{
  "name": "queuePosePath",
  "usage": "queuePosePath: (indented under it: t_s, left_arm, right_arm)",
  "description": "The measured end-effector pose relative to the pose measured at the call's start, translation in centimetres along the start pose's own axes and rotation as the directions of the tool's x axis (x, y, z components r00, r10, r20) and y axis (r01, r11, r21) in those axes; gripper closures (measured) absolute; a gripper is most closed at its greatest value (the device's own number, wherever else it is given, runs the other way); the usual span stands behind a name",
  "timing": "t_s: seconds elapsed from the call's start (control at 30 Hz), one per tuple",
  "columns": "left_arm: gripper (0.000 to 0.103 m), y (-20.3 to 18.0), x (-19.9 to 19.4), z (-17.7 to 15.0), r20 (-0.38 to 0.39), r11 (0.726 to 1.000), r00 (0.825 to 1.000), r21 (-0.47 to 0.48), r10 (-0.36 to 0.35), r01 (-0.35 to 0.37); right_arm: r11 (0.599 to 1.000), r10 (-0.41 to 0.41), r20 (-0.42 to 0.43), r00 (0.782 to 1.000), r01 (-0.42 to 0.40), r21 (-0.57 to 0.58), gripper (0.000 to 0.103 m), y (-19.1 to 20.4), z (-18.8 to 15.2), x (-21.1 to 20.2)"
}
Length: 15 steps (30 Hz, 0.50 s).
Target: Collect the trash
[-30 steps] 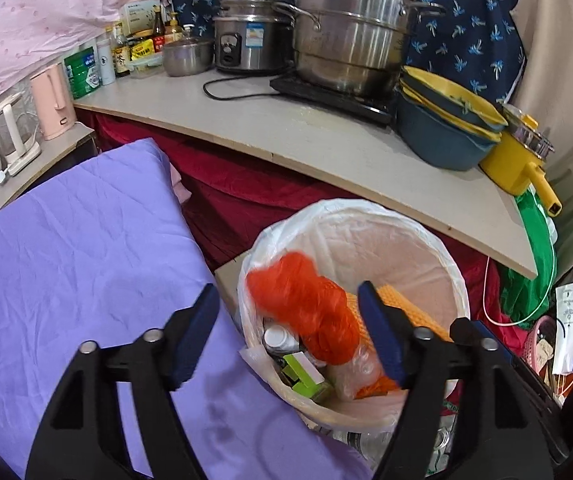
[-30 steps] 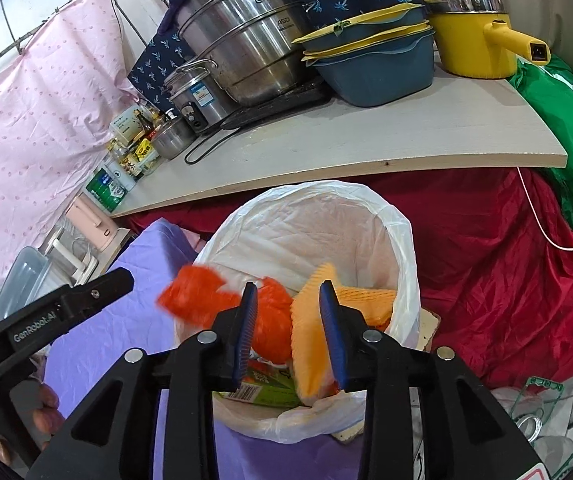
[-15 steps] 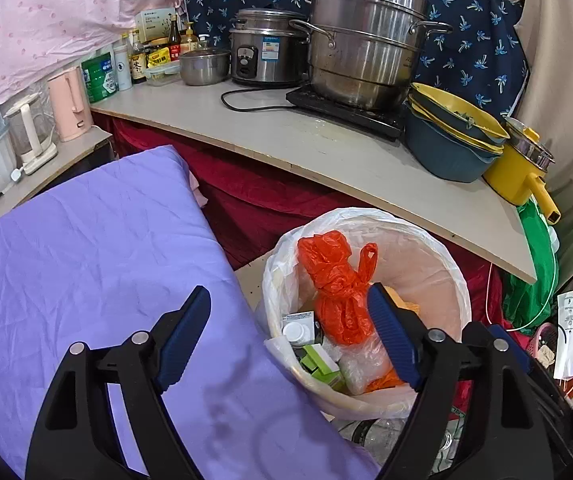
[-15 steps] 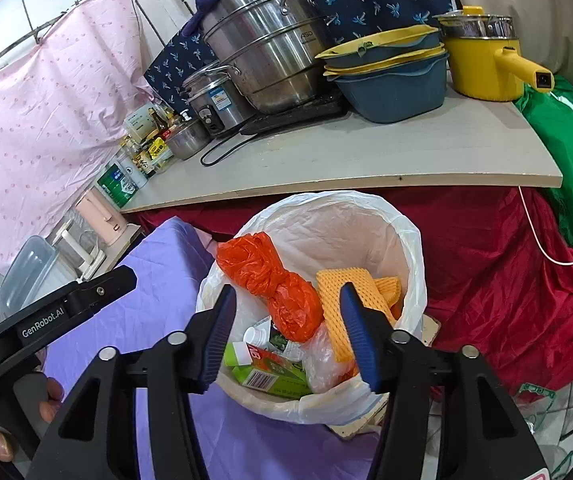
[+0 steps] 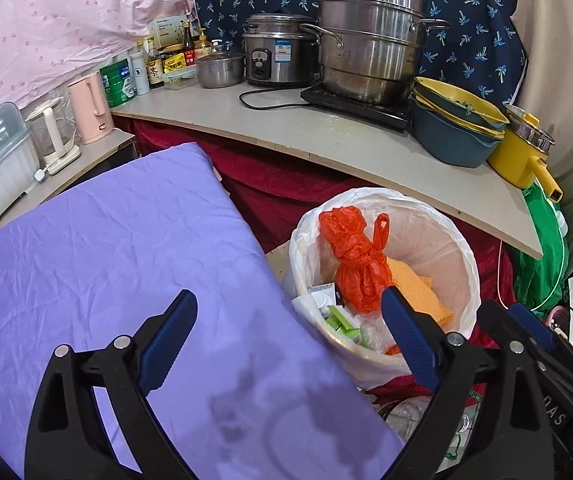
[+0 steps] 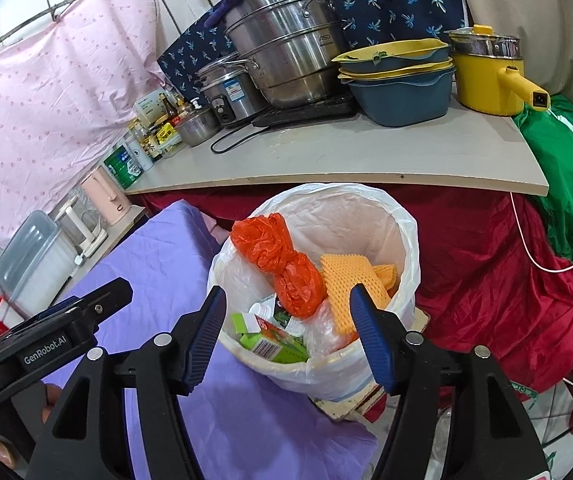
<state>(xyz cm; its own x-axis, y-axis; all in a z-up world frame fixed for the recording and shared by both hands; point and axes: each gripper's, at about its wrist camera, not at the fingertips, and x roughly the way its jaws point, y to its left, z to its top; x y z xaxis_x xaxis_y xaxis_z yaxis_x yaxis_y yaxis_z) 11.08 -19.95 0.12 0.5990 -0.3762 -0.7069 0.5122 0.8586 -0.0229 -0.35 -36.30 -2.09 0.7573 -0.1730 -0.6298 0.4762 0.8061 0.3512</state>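
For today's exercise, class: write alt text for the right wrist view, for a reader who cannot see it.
An open right gripper hangs over a white-lined bin holding an orange bag, orange mesh and green cartons. A purple cloth lies left of it, and a counter with pots stands behind.

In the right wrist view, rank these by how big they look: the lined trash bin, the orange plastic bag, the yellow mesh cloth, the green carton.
1. lined trash bin
2. orange plastic bag
3. and 4. yellow mesh cloth and green carton: both partly buried or hidden behind the right gripper, too close to rank.
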Motion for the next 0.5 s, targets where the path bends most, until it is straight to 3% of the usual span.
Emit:
queuePosePath:
  t_s: [0.07,0.23,0.33,0.5]
  left_arm:
    - [0.012,0.1,-0.4,-0.4,0.0,1.0,1.0,0.002,0.01,-0.01]
    - [0.01,0.7,-1.3,-1.3,-0.019,1.0,1.0,-0.006,0.019,-0.019]
    - [0.01,0.9,-1.7,-1.8,-0.03,1.0,0.999,0.0,0.028,-0.028]
    - [0.01,0.9,-2.3,-2.6,-0.043,0.999,0.998,0.014,0.045,-0.044]
  right_arm:
    - [1.0,-0.014,0.001,1.0,0.014,-0.013,0.03,0.3,-0.3,-0.5]
    - [0.997,-0.051,0.006,0.999,0.052,-0.054,0.019,0.8,-0.9,-2.0]
    - [0.994,-0.07,0.004,0.998,0.07,-0.085,0.019,1.1,-1.2,-2.6]
    - [0.989,-0.075,-0.02,0.997,0.072,-0.132,0.007,1.8,-1.5,-3.2]
